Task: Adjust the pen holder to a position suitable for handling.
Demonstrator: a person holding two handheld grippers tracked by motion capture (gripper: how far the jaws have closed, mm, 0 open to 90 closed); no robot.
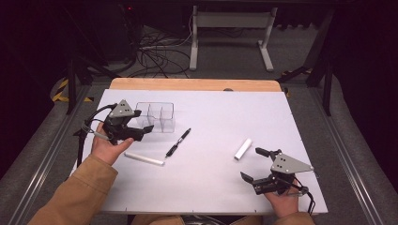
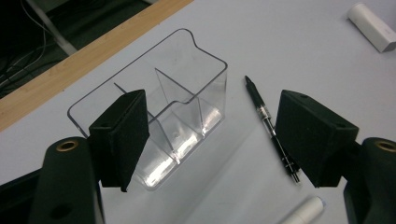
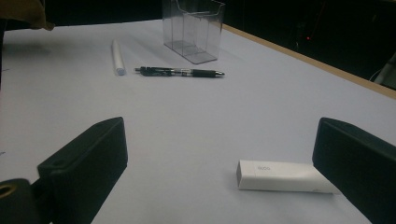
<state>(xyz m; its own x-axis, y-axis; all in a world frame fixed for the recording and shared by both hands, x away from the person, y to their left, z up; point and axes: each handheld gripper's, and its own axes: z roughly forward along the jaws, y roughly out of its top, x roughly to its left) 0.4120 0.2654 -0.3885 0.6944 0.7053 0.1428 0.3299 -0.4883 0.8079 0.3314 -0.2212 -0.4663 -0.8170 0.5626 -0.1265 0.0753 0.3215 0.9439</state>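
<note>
My table [image 1: 263,117] wears a white sheet, with a bare wooden strip [image 1: 195,84] along its far edge. Past that edge, on grey floor, a tangle of black cables [image 1: 157,54] lies beside a white stand's legs [image 1: 230,35] (upper part cut off). Yellow-black tape [image 1: 60,90] marks the floor at left.

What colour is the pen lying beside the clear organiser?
Black, with a clear section along its barrel; the pen shows best in the left gripper view.

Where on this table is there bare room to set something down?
The right far half, beyond the white block toward the wooden edge, lies bare. So does the near middle between the two claws. It's crowded around the clear organizer, black pen and white stick.
</note>
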